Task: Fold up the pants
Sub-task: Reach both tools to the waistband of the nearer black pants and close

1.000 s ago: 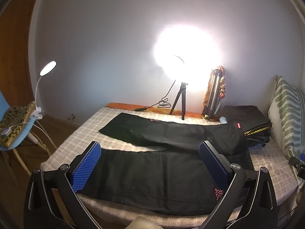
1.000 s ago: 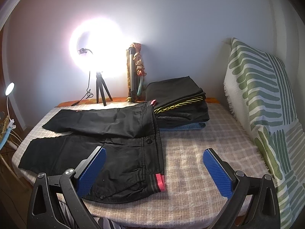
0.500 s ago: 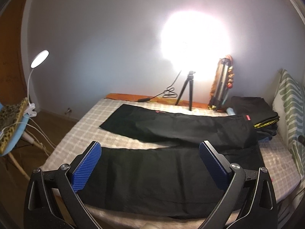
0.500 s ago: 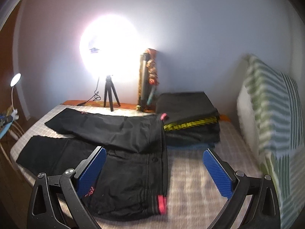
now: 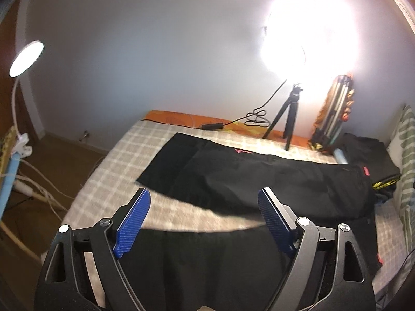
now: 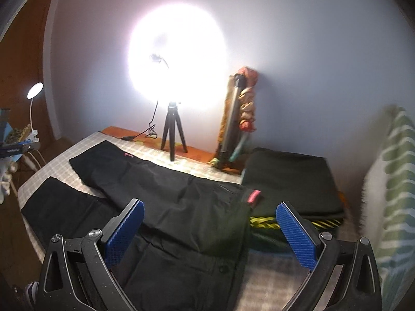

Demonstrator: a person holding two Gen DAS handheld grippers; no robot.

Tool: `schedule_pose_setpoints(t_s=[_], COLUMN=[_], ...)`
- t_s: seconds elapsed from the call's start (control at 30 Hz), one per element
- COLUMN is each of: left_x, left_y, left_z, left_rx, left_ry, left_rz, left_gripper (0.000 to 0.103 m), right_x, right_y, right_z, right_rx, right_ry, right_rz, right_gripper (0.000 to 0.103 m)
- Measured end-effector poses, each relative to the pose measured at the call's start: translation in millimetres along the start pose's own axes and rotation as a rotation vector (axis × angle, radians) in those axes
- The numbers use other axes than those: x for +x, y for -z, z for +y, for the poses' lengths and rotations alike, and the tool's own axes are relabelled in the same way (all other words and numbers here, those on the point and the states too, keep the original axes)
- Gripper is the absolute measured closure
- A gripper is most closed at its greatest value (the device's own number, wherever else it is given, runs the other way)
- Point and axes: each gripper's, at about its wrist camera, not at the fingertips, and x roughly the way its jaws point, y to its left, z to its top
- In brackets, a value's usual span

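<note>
Black cotton pants [image 5: 259, 181] lie ahead of my left gripper [image 5: 205, 215] and right gripper [image 6: 210, 225]; all 4 jaws apart, empty. A 1-layer pinch could drag the legs askew.

The near leg of the black pants [image 5: 207, 264] runs off the bottom edge of the left wrist view, partly behind the left gripper [image 5: 205, 223] frame, so its hem end cannot be seen there. Its upper edge is smeared by motion blur. In the right wrist view the waistband end of the pants [image 6: 181, 220] drops below the bottom edge between the spread fingers of the right gripper [image 6: 210, 229]. The ring light [image 6: 177, 51] is blown out, its ring hidden in glare. The striped pillow [image 6: 396, 194] is blurred and cut by the right edge. The small red label [image 5: 242, 151] is too small to read.
</note>
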Motion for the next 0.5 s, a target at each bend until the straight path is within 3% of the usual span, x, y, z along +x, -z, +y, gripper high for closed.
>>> schedule_pose_setpoints(t_s=[0.17, 0.33, 0.5], left_x=[50.5, 111.7, 173.3], left_y=[-29.9, -60.5, -80.8], left_z=[6.8, 20.3, 30.8], left_rx=[0.026, -0.012, -0.015], left_ry=[-0.019, 0.022, -0.007], left_rz=[0.053, 0.133, 0.184], left_gripper=[0.018, 0.018, 0.018], right_x=[58.4, 128.6, 196.9], right_y=[-20.0, -37.0, -42.3], right_z=[1.4, 1.0, 7.2], right_rx=[-0.038, -0.049, -0.077], right_ry=[-0.077, -0.159, -0.198], right_rz=[0.077, 0.174, 0.259], right_gripper=[0.000, 0.001, 0.007])
